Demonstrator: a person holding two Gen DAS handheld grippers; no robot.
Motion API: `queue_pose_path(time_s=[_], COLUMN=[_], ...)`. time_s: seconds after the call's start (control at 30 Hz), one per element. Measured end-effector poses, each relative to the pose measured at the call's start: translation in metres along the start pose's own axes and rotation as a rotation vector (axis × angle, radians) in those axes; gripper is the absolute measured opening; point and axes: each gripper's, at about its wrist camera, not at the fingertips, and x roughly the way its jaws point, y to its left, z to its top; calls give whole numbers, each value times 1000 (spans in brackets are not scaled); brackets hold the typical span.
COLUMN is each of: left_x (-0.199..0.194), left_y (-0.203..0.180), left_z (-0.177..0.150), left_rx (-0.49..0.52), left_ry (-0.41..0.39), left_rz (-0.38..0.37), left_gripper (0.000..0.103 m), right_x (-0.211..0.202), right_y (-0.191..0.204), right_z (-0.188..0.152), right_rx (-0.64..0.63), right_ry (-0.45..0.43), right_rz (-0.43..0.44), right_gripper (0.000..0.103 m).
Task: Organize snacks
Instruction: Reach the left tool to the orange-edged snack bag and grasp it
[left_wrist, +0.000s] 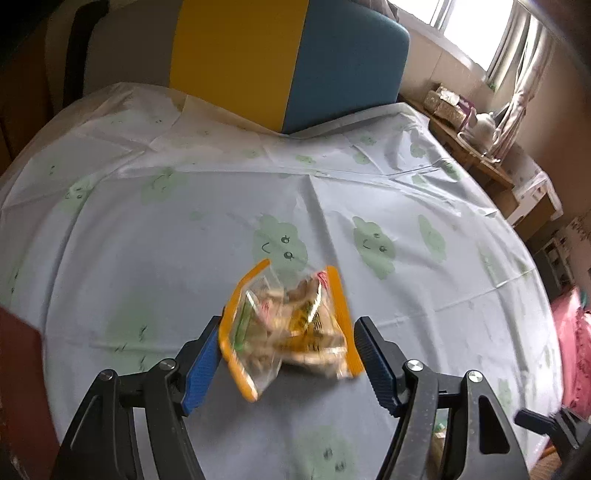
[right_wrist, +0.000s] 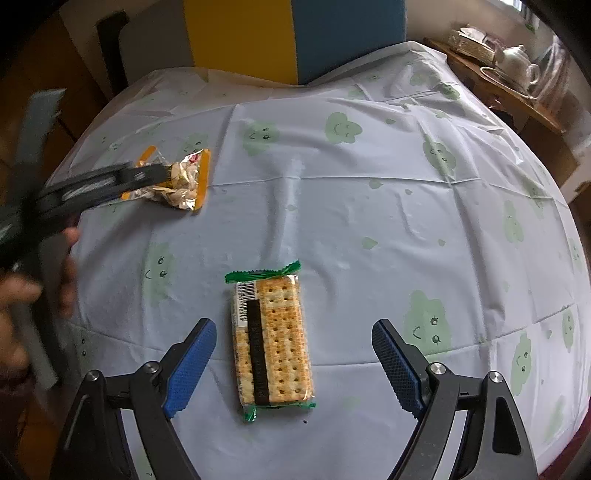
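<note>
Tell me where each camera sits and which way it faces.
Left wrist: sits on the left gripper, looks steeply down at the orange-edged snack bag between its open blue-padded fingers.
Right wrist: sits on the right gripper, looks down at the cracker packet between open fingers; a hand shows at left.
Shared: the snack bag, the cloud-print tablecloth, the yellow-and-blue block.

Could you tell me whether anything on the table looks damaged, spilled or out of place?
Nothing is spilled or torn. The orange-edged snack bag looks crumpled and lies askew between the open left gripper fingers; the cracker pack lies flat and sealed.
</note>
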Motion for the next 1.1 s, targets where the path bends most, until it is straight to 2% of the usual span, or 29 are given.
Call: queue_pose_path(time_s=[0.07, 0.1, 0.13, 0.17, 0.27, 0.53, 0.7, 0.87, 1.0, 1.1], left_x=[15, 13, 11, 10, -2, -53, -89, -98, -101, -98], left_y=[1, 1, 0, 0, 4, 0, -7, -12, -12, -4], left_z=[-2, -3, -5, -6, -13, -63, -116, -160, -177, -176], left_rx=[-16, -15, -4, -4, -12, 34, 86, 136, 146, 101], left_ry=[34, 7, -4, -5, -24, -31, -51, -21, -37, -30], left_rz=[9, 7, -1, -11, -36, -44, -90, -119, -120, -149], left_gripper=[71, 68, 55, 49, 42, 40, 40, 40, 40, 41], right_x=[1, 1, 2, 2, 4, 7, 7, 4, -4, -10], right_y=[0, 0, -1, -1, -1, 6, 6, 3, 7, 17], right_z=[0, 0, 0, 1, 0, -2, -3, -1, -1, -2], right_rx=[0, -1, 0, 1, -2, -48, -52, -36, -56, -105], right_ry=[3, 5, 6, 5, 7, 13, 6, -14, -58, -103], right_rz=[4, 5, 5, 4, -3, -21, -31, -27, -2, -16], right_gripper=[87, 87, 87, 87, 87, 87, 87, 87, 85, 85])
